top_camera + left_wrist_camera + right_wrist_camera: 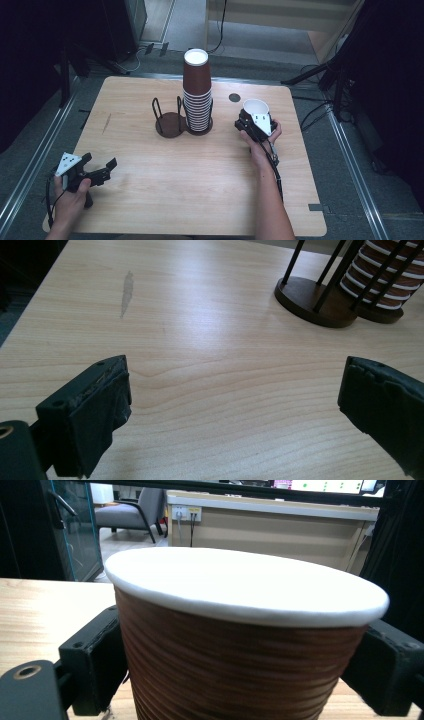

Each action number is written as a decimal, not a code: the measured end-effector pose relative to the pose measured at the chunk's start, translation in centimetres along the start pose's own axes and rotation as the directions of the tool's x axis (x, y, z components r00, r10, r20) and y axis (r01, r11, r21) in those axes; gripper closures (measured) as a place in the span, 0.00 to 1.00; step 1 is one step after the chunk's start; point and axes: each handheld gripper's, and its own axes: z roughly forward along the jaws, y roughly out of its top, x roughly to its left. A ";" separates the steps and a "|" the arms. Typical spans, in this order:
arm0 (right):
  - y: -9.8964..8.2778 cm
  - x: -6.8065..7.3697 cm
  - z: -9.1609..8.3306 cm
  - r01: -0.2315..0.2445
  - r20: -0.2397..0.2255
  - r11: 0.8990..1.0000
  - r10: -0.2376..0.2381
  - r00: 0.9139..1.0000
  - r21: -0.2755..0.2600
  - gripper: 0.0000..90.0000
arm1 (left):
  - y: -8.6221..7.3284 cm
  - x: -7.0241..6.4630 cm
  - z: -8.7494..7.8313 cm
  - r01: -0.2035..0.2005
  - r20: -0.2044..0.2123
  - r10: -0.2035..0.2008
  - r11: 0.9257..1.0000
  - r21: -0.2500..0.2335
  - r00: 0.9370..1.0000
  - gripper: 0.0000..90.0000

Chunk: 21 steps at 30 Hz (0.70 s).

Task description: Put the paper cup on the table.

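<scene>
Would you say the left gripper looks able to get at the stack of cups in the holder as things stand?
Probably yes. The left gripper is open and holds nothing, and bare table lies between it and the stack of cups. The right gripper holds its cup off to the side.

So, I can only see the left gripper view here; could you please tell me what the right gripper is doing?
Observer: The right gripper is shut on a brown paper cup, held upright with its white rim on top.
Operator: Thank you. Where is it relative to the cup holder?
Observer: To the right of the holder, apart from it, over the table.
Operator: And how full is that holder, please?
Observer: Its right ring carries a tall stack of cups; its left ring has none.
</scene>
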 end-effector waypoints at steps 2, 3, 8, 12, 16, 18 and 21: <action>-0.1 -0.1 0.0 -0.002 -0.002 1.000 0.002 1.000 0.003 0.10 | 0.0 0.0 0.0 -0.003 -0.001 0.003 1.000 0.000 1.000 0.01; -0.2 -0.1 0.0 -0.009 -0.003 1.000 0.009 1.000 0.011 0.10 | 0.0 0.0 0.0 0.000 -0.001 0.000 1.000 -0.001 1.000 0.01; -0.2 -0.1 -0.1 -0.009 -0.011 1.000 0.009 1.000 0.017 0.09 | 0.0 0.0 0.0 -0.003 0.002 0.003 1.000 0.000 1.000 0.01; -0.1 -0.1 -0.2 -0.023 -0.022 0.999 0.024 0.999 0.035 0.04 | 0.0 0.0 0.0 -0.004 0.003 0.004 1.000 0.002 1.000 0.01; 0.0 -0.4 -0.3 -0.024 -0.046 0.998 0.027 0.999 0.056 0.00 | 0.0 0.0 0.0 -0.003 0.003 0.003 1.000 0.002 1.000 0.01; 0.3 -0.5 -0.7 -0.026 -0.063 0.998 0.029 0.998 0.054 0.00 | 0.0 0.0 0.0 -0.001 0.004 0.001 1.000 0.002 1.000 0.01; 0.5 -0.7 -1.1 -0.013 -0.078 0.999 0.017 0.997 0.048 0.00 | 0.0 0.0 0.0 0.002 0.005 -0.002 1.000 0.001 1.000 0.01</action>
